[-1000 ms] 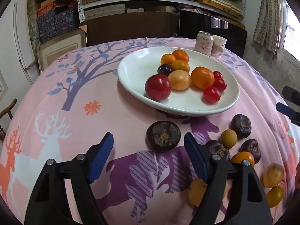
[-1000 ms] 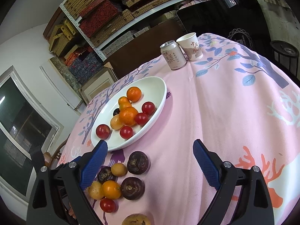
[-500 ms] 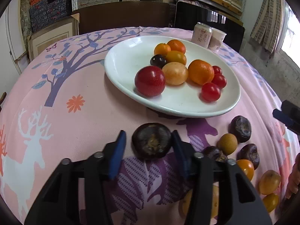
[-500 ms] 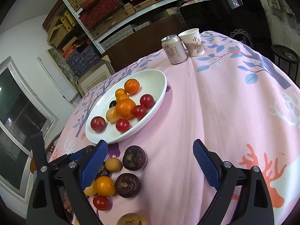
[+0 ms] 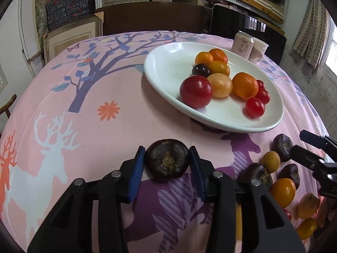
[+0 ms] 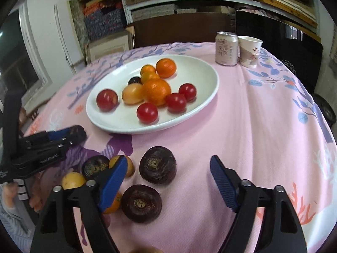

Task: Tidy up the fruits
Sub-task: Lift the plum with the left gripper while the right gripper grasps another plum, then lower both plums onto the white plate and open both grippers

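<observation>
Where the left wrist view looks down over the pink patterned table (image 5: 63,109), the left tongs (image 5: 167,164) pinch a dark brown, wrinkled round fruit (image 5: 167,161) with a dry tan stem scar on top; both blue pads touch its sides and it sits on the cloth just in front of the white plate (image 5: 168,67). The plate holds a large red fruit (image 5: 195,91), a pale yellow one, a big orange (image 5: 245,85), three small oranges, one dark plum and three cherry tomatoes. To the right lies a loose heap of more dark fruits (image 5: 283,147), small yellow ones and an orange one, with the right tongs (image 5: 303,145) reaching in beside them. A drink can (image 5: 242,44) and a paper cup (image 5: 258,50) stand behind the plate. In the right wrist view, which is slightly blurred, the right tongs (image 6: 168,174) are spread and closing, with a dark fruit (image 6: 158,164) lying on the cloth between the pads, neither pad touching it. A second dark fruit (image 6: 141,203) lies nearer the camera, a third and some yellow fruits sit to the left, partly behind the left pad. The same plate (image 6: 200,73) of fruit lies beyond, and the left tongs (image 6: 71,133) show at the left edge gripping their dark fruit.
</observation>
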